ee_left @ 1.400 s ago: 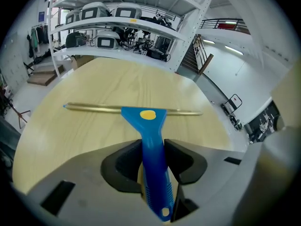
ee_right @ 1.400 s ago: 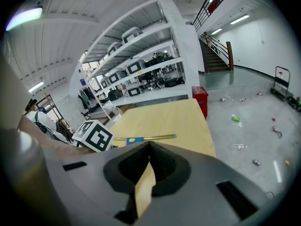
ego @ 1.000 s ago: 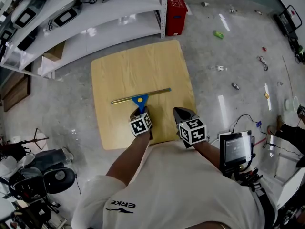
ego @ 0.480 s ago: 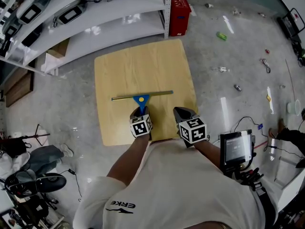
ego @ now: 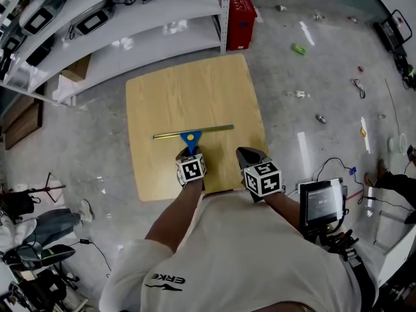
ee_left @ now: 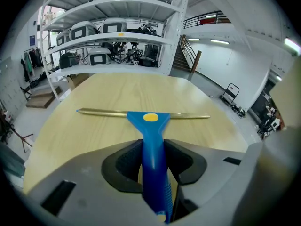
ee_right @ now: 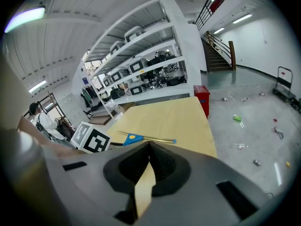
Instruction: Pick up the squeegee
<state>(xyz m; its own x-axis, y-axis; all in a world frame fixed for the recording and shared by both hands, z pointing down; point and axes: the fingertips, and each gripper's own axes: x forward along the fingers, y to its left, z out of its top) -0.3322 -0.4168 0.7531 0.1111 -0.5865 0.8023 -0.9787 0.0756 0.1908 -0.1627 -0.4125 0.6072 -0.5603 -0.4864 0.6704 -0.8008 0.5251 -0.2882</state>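
- Hardly anything has shifted over the last second: the left tool stays at the squeegee with only a slight roll, and the long blade lies a touch flatter across the frame than before
- Right tool has kept its spot over the lower right edge of the surface, just beside the left one
- Left tool holds the squeegee: the blue handle runs straight between its two dark pads, which close on it from both sides
- The squeegee sits in the lower middle of the pale wooden surface, its blade running left to right and slightly higher at the right end, its handle pointing down the frame toward the person
- In the left gripper view the blade looks to rest on the wood, and a yellow dot marks where handle meets blade
- Right tool is narrow: its tips meet with nothing gripped, and only a sliver of wood shows through the gap lower down
- Its view catches the squeegee at left centre, with the left tool's marker cube beside it
- White shelving fills the upper left, a red crate stands at top centre, and small litter dots the grey floor at upper right
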